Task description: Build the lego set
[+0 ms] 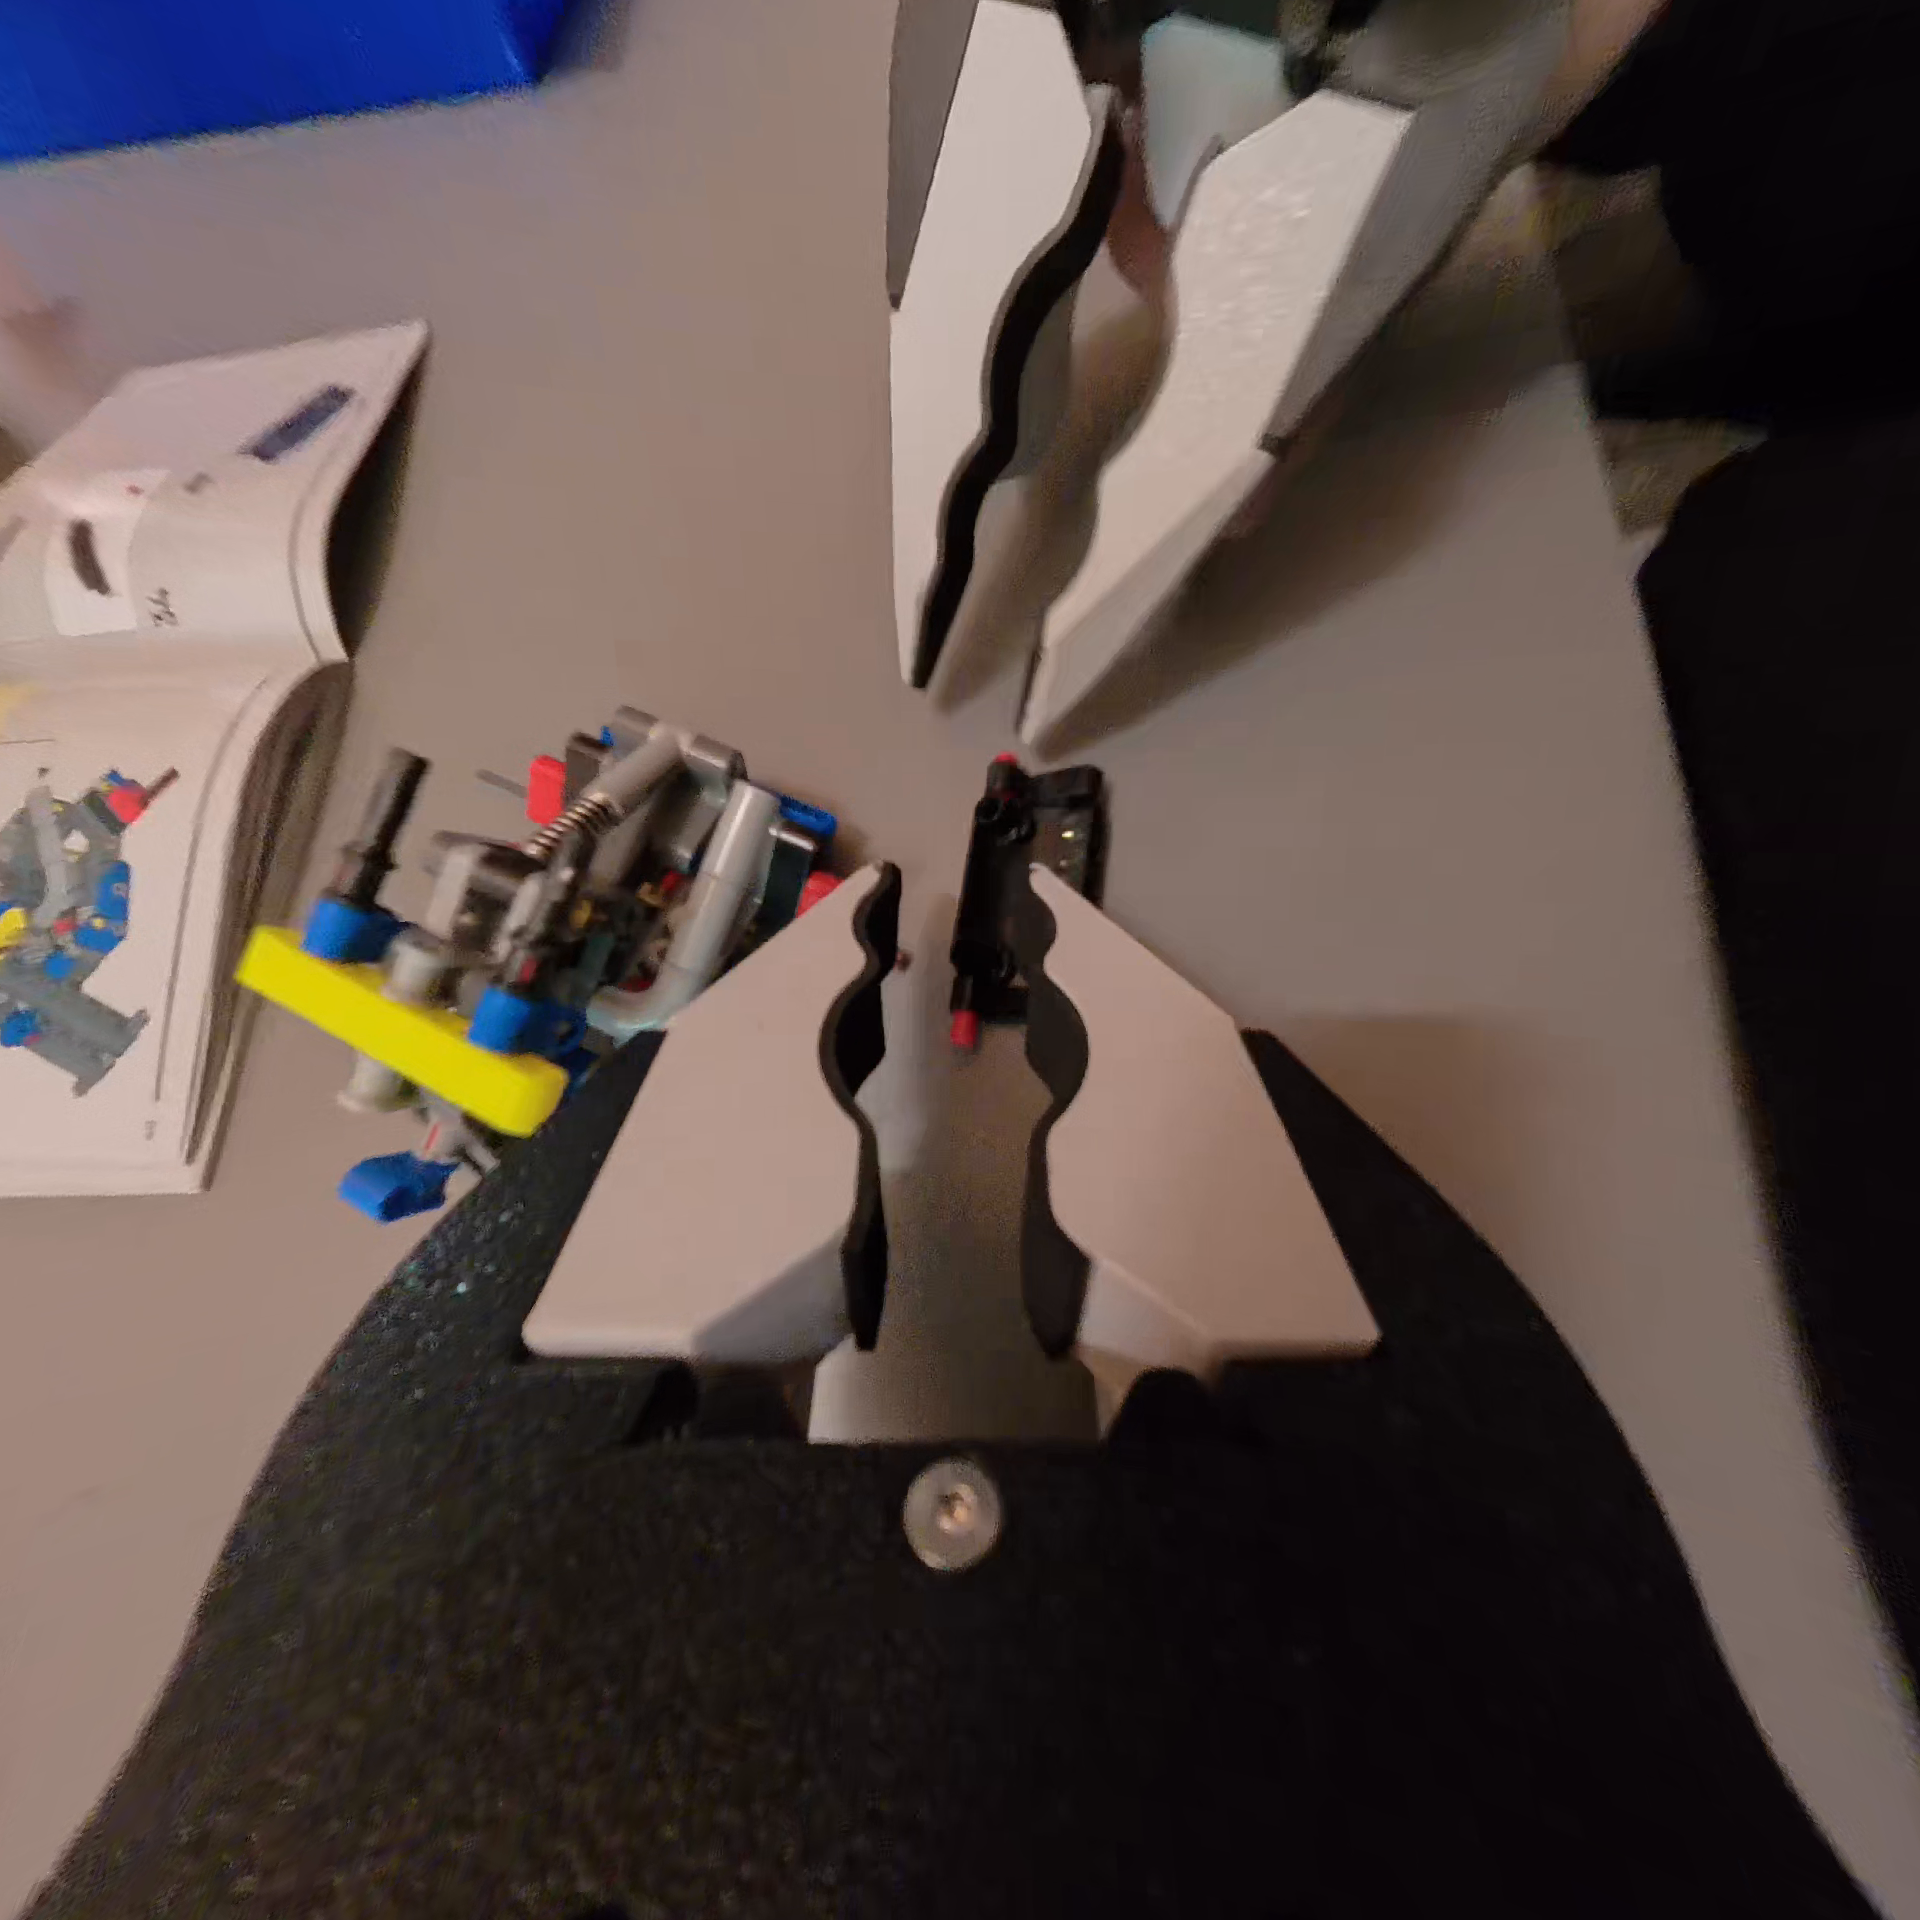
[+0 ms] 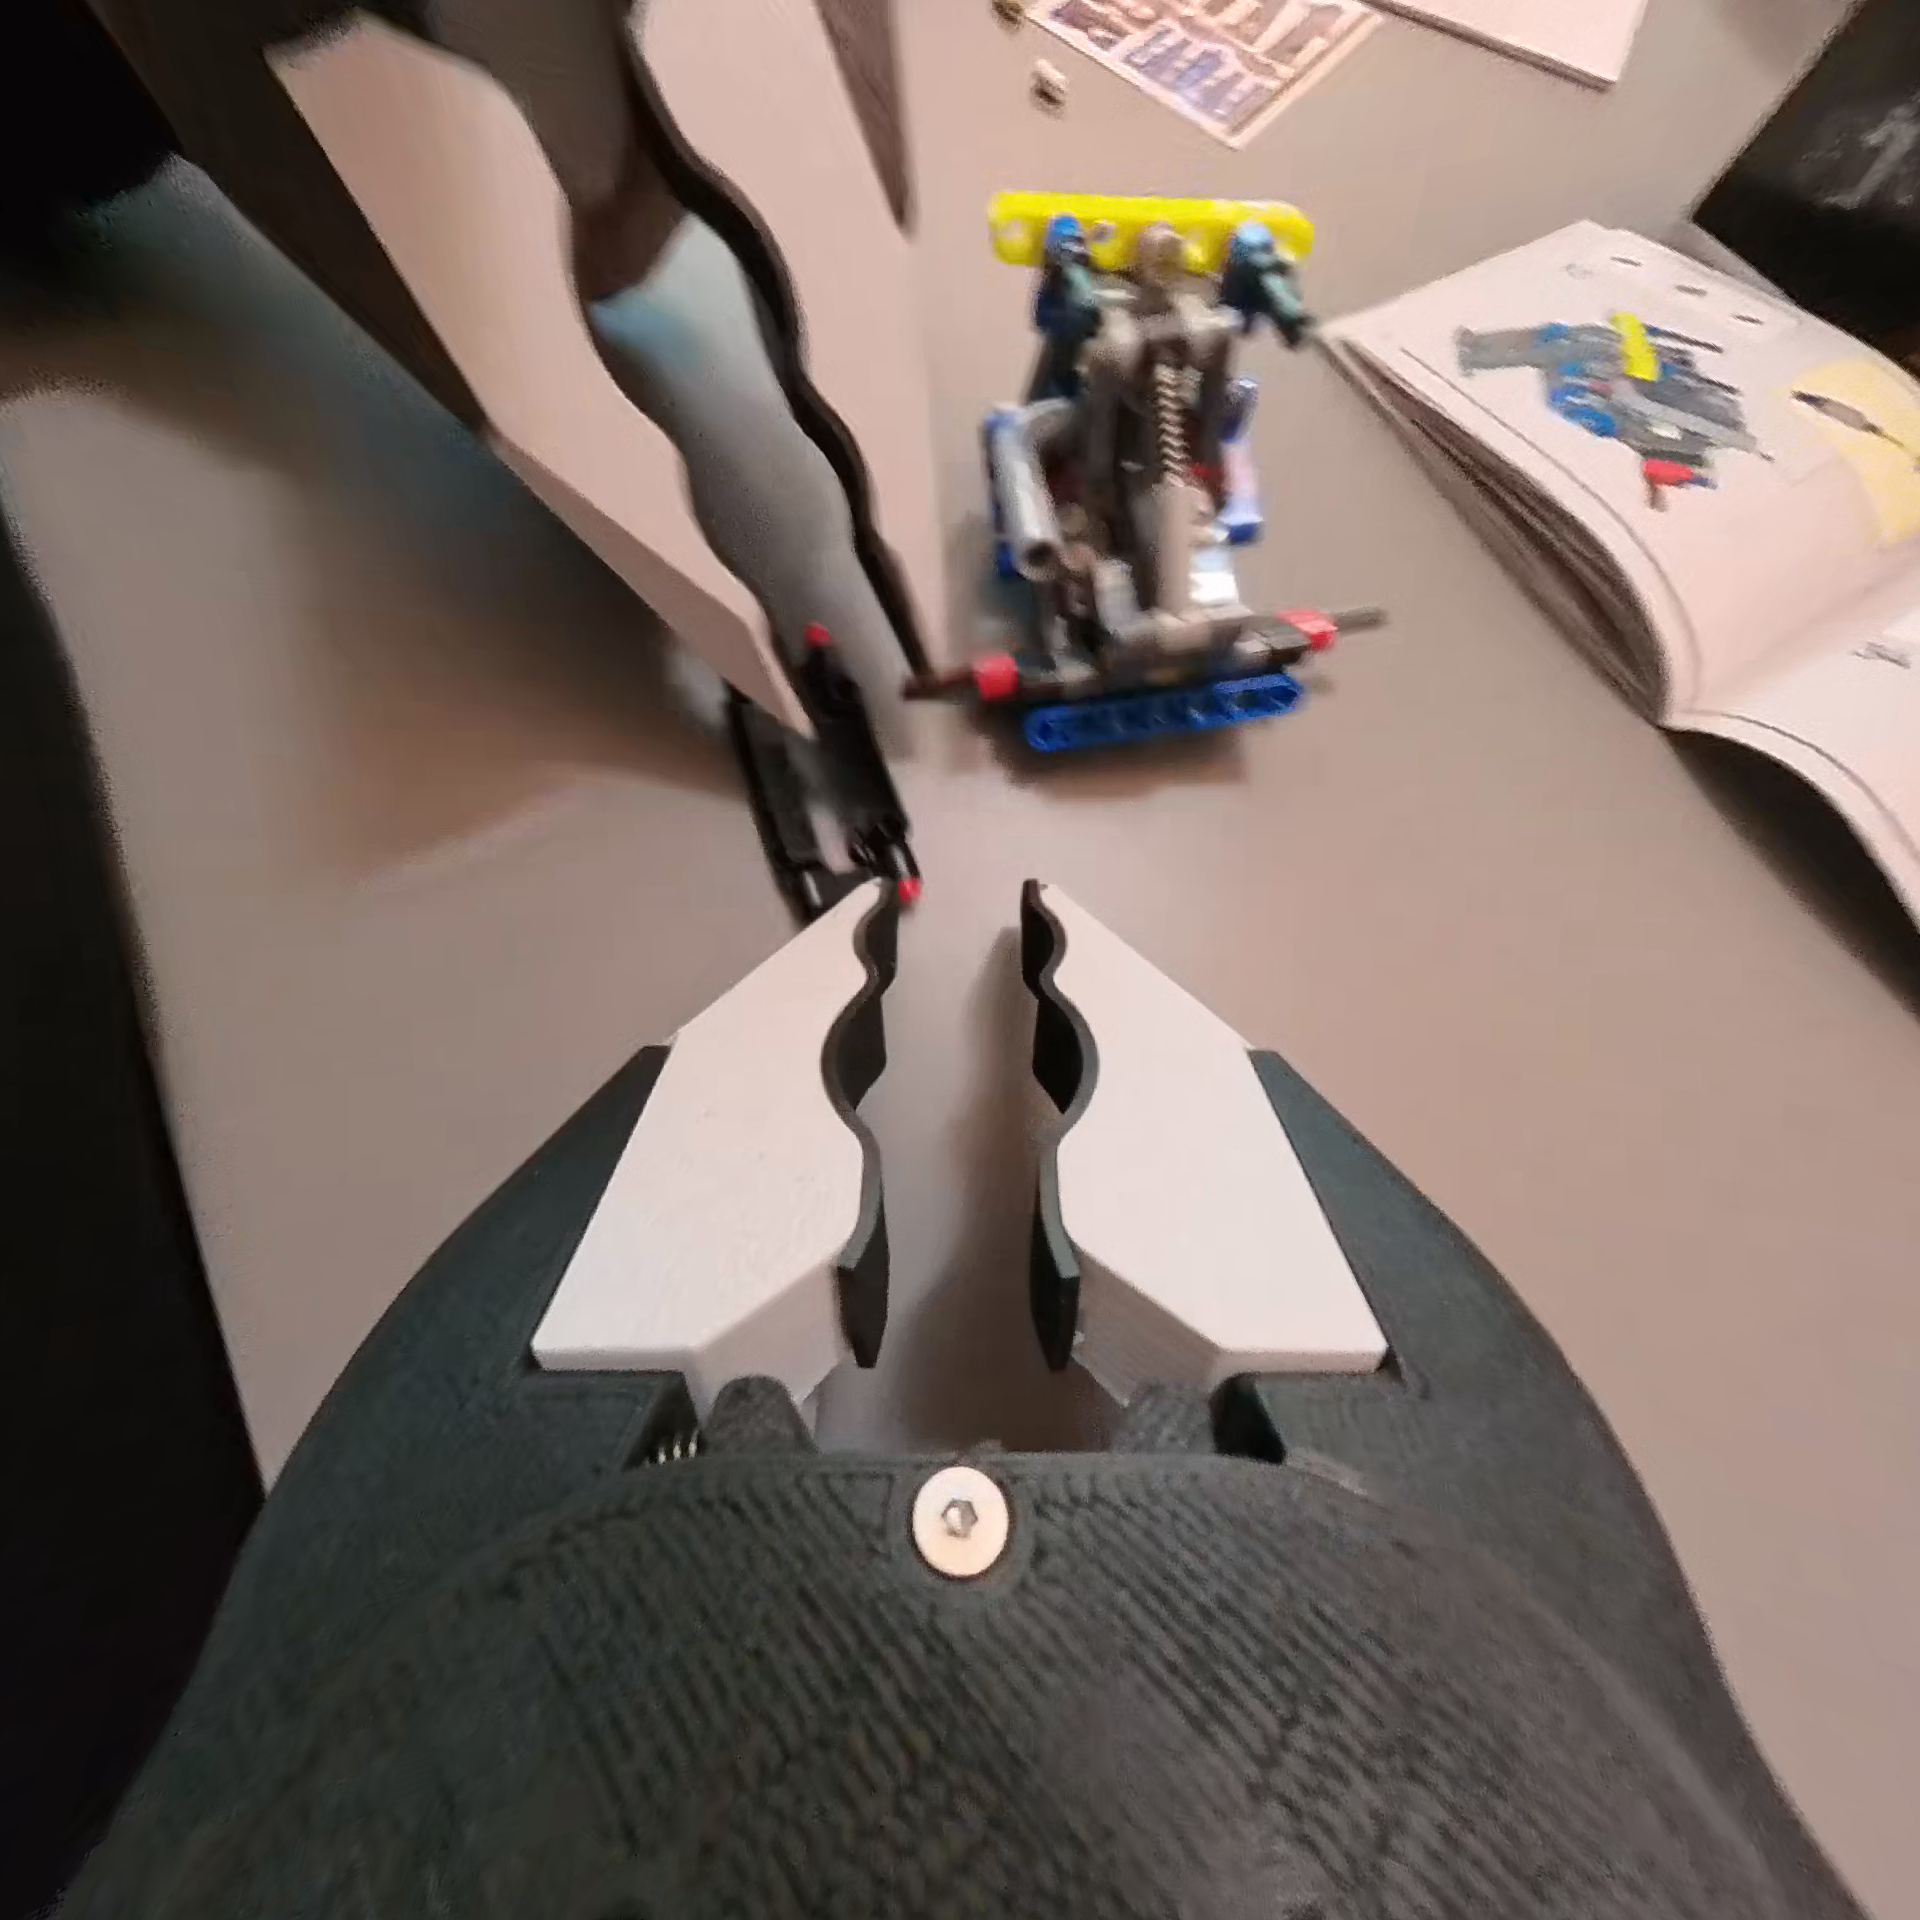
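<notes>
A small black part with red pin ends [image 1: 987, 862] lies flat on the grey table [image 1: 675, 468]. My left gripper [image 1: 961, 883] is open. The part sits between its fingertips, close against the right finger [image 1: 1101, 966], with a clear gap to the left finger [image 1: 790, 987]. My right gripper [image 2: 956, 899] is open and empty, its left fingertip just short of the part's near red pin [image 2: 909, 888]. The black part also shows in the right wrist view [image 2: 821, 769], under the left gripper [image 2: 847, 675]. The right gripper [image 1: 982, 712] points down at the part's far end.
A grey, blue and black brick model with a spring and a yellow beam [image 1: 582, 904] [image 2: 1132, 499] stands beside the part. An open instruction booklet [image 1: 156, 831] [image 2: 1662, 468] lies beyond it. A blue box [image 1: 260, 62] is at the far corner. A sticker sheet [image 2: 1195, 52] lies farther off. One gripper's finger ends stand about 4 cm off the other's.
</notes>
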A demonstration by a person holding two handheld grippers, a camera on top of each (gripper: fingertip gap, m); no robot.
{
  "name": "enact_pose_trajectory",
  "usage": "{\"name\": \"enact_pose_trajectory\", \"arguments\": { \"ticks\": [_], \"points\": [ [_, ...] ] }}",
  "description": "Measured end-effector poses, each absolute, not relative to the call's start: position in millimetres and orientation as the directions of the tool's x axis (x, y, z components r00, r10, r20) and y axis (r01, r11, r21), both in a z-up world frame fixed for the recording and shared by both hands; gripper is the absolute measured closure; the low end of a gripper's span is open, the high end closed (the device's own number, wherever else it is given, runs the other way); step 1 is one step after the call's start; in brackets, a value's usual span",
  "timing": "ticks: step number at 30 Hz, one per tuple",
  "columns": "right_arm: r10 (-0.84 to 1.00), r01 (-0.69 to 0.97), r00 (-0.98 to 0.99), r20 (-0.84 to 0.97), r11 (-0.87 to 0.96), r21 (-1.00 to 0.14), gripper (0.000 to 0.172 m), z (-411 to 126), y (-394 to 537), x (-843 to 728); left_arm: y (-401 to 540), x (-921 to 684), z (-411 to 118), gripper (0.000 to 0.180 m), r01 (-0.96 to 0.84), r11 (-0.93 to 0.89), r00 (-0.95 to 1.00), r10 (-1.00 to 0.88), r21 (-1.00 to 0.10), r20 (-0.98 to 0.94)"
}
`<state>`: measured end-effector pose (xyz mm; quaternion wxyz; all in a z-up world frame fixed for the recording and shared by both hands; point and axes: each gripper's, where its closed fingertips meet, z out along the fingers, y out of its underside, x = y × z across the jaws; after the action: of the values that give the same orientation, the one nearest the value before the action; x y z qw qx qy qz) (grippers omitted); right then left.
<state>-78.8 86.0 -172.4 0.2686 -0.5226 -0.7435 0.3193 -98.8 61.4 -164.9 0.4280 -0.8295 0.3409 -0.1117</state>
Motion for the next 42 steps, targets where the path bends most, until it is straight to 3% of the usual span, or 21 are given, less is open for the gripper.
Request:
{"name": "enact_pose_trajectory", "arguments": {
  "ticks": [4,7,11,14,15,19,22,25,26,27,28,29,31,34,36,39,42],
  "points": [
    [0.941,0.557,-0.163,0.296,0.336,-0.76,0.152,-144.4,171.4,-69.0,61.2,-113.1,-112.4,0.163,-0.32,-0.333,0.793,-0.607,-0.887,-0.058],
    [0.862,0.486,-0.111,0.494,0.481,-0.73,0.14,-127.8,240.2,-88.2,81.3,-151.6,-87.6,0.164,-0.312,-0.374,0.853,-0.515,-0.874,-0.084],
    [0.824,0.516,-0.176,0.538,0.543,-0.663,0.131,-143.8,298.8,-123.3,134.8,-204.2,-84.0,0.156,-0.406,-0.443,0.873,-0.445,-0.799,-0.197],
    [0.836,0.518,-0.254,0.486,0.542,-0.662,0.121,-162.5,309.1,-144.1,173.1,-212.0,-97.6,0.153,-0.425,-0.489,0.858,-0.486,-0.762,-0.166],
    [0.849,0.535,-0.287,0.443,0.526,-0.661,0.123,-172.2,307.5,-147.1,182.8,-206.2,-103.8,0.15,-0.424,-0.505,0.845,-0.519,-0.752,-0.129],
    [0.891,0.552,-0.351,0.288,0.445,-0.705,0.17,-182.7,286.6,-145.9,214.0,-170.7,-122.6,0.137,-0.506,-0.524,0.754,-0.655,-0.686,-0.055],
    [0.873,0.533,-0.369,0.319,0.48,-0.697,0.172,-183.6,273.8,-138.3,242.0,-151.9,-137.6,0.133,-0.638,-0.471,0.667,-0.733,-0.609,-0.132],
    [0.91,0.561,-0.351,0.218,0.391,-0.73,0.172,-183.2,260.5,-127.7,263.5,-151.6,-164.9,0.13,-0.764,-0.472,0.598,-0.774,-0.44,-0.209],
    [0.905,0.553,-0.38,0.192,0.388,-0.737,0.172,-183.0,254.1,-121.1,269.7,-157.9,-174.1,0.134,-0.792,-0.48,0.585,-0.772,-0.376,-0.247],
    [0.897,0.546,-0.392,0.203,0.404,-0.734,0.172,-182.7,254.1,-113.4,272.0,-163.9,-182.6,0.149,-0.808,-0.495,0.578,-0.771,-0.32,-0.266],
    [0.9,0.543,-0.36,0.244,0.415,-0.73,0.167,-180.3,263.5,-107.1,272.5,-160.9,-185.4,0.178,-0.8,-0.503,0.587,-0.769,-0.326,-0.252],
    [0.909,0.537,-0.293,0.295,0.412,-0.736,0.159,-174.1,279.2,-102.8,270.5,-158.9,-187.4,0.18,-0.796,-0.51,0.592,-0.769,-0.326,-0.241],
    [0.923,0.496,-0.198,0.331,0.386,-0.778,0.147,-158.0,301.5,-95.1,264.9,-157.3,-187.8,0.18,-0.811,-0.485,0.569,-0.783,-0.327,-0.252],
    [0.924,0.417,-0.217,0.314,0.379,-0.826,0.139,-145.4,300.8,-92.8,249.6,-142.1,-184.3,0.18,-0.822,-0.422,0.522,-0.827,-0.383,-0.21],
    [0.899,0.431,-0.204,0.388,0.438,-0.789,0.137,-147.5,306.6,-98.7,243.2,-137.7,-180.4,0.18,-0.811,-0.414,0.521,-0.832,-0.413,-0.19],
    [0.851,0.536,-0.205,0.484,0.511,-0.672,0.134,-163.4,322.0,-101.6,276.7,-159.4,-162.5,0.18,-0.758,-0.461,0.628,-0.706,-0.461,-0.328],
    [0.865,0.544,-0.19,0.464,0.486,-0.684,0.135,-165.8,321.4,-101.5,311.8,-182.4,-160.8,0.142,-0.672,-0.552,0.737,-0.564,-0.493,-0.372]
  ]
}}
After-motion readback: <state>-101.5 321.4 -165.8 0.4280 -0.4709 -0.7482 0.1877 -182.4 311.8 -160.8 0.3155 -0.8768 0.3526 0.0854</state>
